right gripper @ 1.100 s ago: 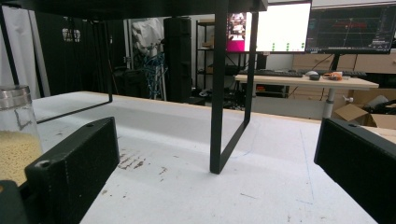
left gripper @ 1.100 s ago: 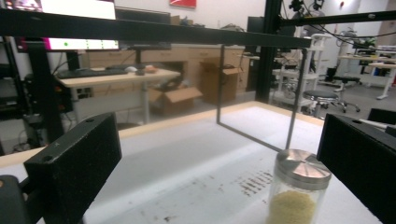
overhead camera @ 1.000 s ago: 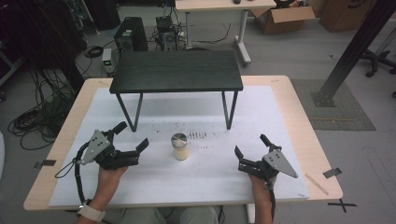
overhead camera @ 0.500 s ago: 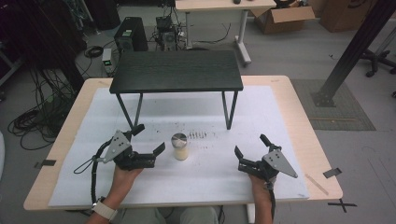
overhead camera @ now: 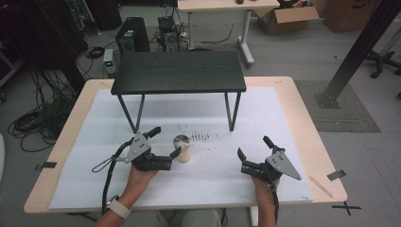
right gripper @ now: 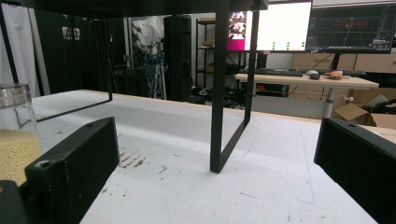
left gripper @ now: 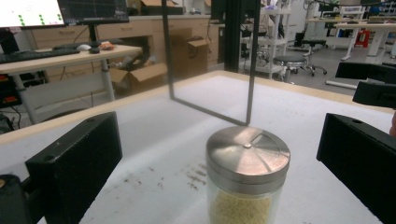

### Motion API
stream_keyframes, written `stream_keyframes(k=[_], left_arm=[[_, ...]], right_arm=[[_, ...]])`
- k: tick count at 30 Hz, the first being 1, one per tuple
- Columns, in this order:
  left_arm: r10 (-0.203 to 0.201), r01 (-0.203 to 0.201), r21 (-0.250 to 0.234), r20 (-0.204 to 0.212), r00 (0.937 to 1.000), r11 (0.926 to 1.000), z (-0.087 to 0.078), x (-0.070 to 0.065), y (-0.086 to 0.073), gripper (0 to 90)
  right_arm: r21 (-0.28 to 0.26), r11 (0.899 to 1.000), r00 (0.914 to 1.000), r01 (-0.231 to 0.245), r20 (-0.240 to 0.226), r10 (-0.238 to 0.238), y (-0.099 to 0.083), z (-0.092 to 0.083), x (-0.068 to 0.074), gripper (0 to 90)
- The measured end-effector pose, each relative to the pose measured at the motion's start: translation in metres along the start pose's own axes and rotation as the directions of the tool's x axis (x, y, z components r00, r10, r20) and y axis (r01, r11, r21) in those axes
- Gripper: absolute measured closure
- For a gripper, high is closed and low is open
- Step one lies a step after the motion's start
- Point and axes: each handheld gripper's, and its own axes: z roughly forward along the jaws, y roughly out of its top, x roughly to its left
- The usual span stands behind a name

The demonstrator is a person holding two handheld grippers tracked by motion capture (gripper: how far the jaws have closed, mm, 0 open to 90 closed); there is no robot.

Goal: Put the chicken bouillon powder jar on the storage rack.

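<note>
At the left of the high view, the left tongs (overhead camera: 166,143) lay low over the counter (overhead camera: 293,109), held by the person's left hand (overhead camera: 138,176), jaws spread wide on either side of a small jar (overhead camera: 181,148). Whether either jaw touched the jar could not be made out from above; in the left gripper view both black jaws stood clear of the jar (left gripper: 246,179), one at each edge of the frame. Its steel lid (left gripper: 247,151) was fully seen, while the glass body, filled with pale yellow grains, was cut off at the bottom edge. Behind the jar stood a black stand (overhead camera: 178,71) on thin legs, its top shading the white sheet (overhead camera: 94,142) that covered the wooden counter. Dark smudges (overhead camera: 201,137) marked the sheet just right of the jar. At the right, the right tongs (overhead camera: 254,152) rested well apart from the jar, jaws likewise wide and holding nothing. In the right gripper view the jar (right gripper: 15,140) was half cut off at the left edge, and one leg of the stand (right gripper: 219,93) rose at centre. Beyond the counter lay a grey floor with cables (overhead camera: 33,123), a computer tower (overhead camera: 132,34), a cardboard box (overhead camera: 288,18) and a second desk (overhead camera: 222,4), partly cropped.
</note>
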Motion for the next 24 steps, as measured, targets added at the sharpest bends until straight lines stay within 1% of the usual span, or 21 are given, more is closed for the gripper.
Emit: stream_keyframes(k=[3,8,11,15,18,24], left_arm=[[-0.006,0.006,0.011,0.012,0.9999,0.9999,0.007,-0.003,-0.003,0.4],[0.005,-0.006,0.033,0.026,0.9997,0.9994,0.017,-0.008,-0.007,0.6],[0.01,-0.012,0.062,0.031,0.9995,0.998,0.024,-0.011,-0.012,1.0],[-0.001,-0.001,0.077,0.031,0.9995,0.9971,0.029,-0.012,-0.015,1.4],[-0.012,0.009,0.077,0.028,0.9995,0.997,0.031,-0.012,-0.017,1.4],[-0.013,0.012,0.081,0.023,0.9996,0.9967,0.034,-0.012,-0.02,1.4]], right_arm=[[0.0,1.0,1.0,0.0,0.0,0.0,0.0,0.0,0.0,0.0],[0.001,1.0,1.0,-0.001,0.0,0.001,0.0,0.0,0.0,0.0],[0.0,1.0,1.0,-0.001,0.0,0.001,0.0,0.0,0.0,0.0],[0.0,1.0,1.0,0.0,0.0,0.0,0.0,0.0,0.0,0.0],[0.0,1.0,1.0,-0.001,0.0,0.001,0.0,0.0,0.0,0.0],[-0.002,1.0,1.0,0.0,-0.001,0.0,0.0,0.0,0.0,0.0]])
